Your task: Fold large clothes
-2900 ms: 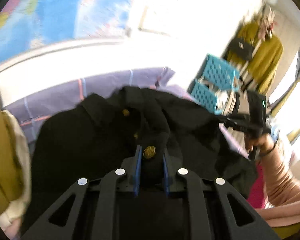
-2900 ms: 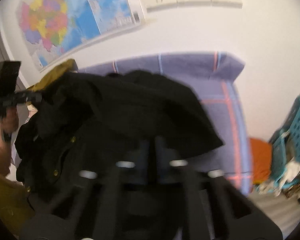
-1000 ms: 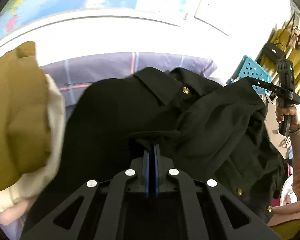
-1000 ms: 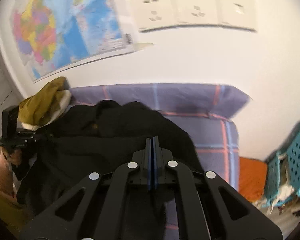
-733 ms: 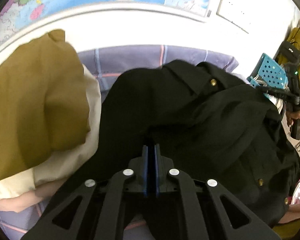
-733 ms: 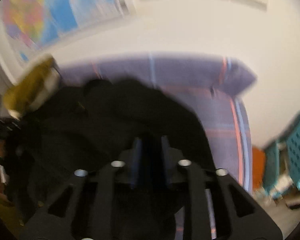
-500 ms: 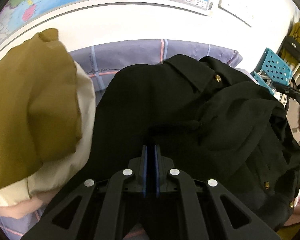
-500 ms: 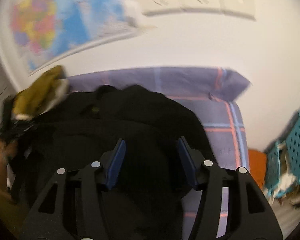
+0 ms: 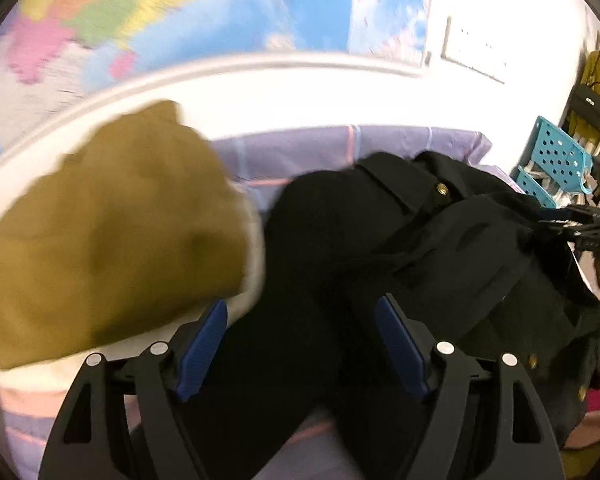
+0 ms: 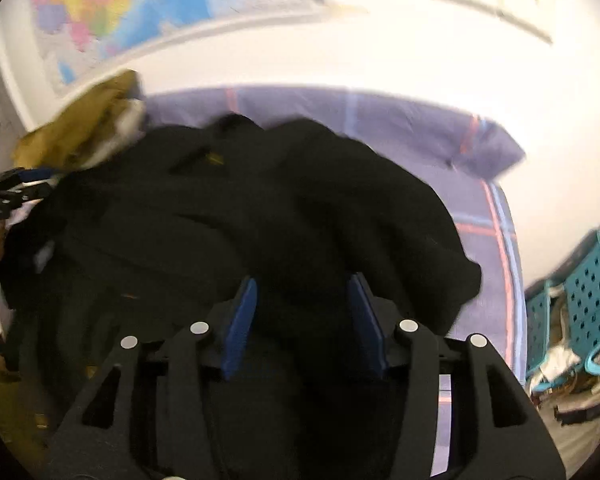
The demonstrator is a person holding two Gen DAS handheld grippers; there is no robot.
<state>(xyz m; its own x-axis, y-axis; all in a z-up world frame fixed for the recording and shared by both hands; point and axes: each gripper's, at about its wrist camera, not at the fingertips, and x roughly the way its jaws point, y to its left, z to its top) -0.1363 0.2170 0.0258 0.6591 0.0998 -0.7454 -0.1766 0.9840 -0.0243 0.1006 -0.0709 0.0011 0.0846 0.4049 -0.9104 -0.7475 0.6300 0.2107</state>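
A black jacket (image 9: 380,232) with gold buttons (image 9: 444,189) lies bunched on a purple plaid bed sheet (image 9: 300,152). My left gripper (image 9: 300,302) hovers over the jacket's left part, its jaws opening wide; black cloth lies beneath them and the blue pads do not press on it. In the right wrist view the jacket (image 10: 260,208) fills the middle. My right gripper (image 10: 303,280) is over its right side, jaws apart and closing a little, the cloth loose between the pads. Each gripper shows at the edge of the other's view.
An olive and cream garment (image 9: 100,232) is heaped at the left of the bed, close to my left finger. Teal perforated baskets (image 10: 588,296) stand on the floor beyond the bed's right edge. A wall with a map (image 9: 220,12) and sockets backs the bed.
Both grippers were shut on the jacket's cloth a second ago and have let it go and opened. The left gripper has swung left toward the olive garment.
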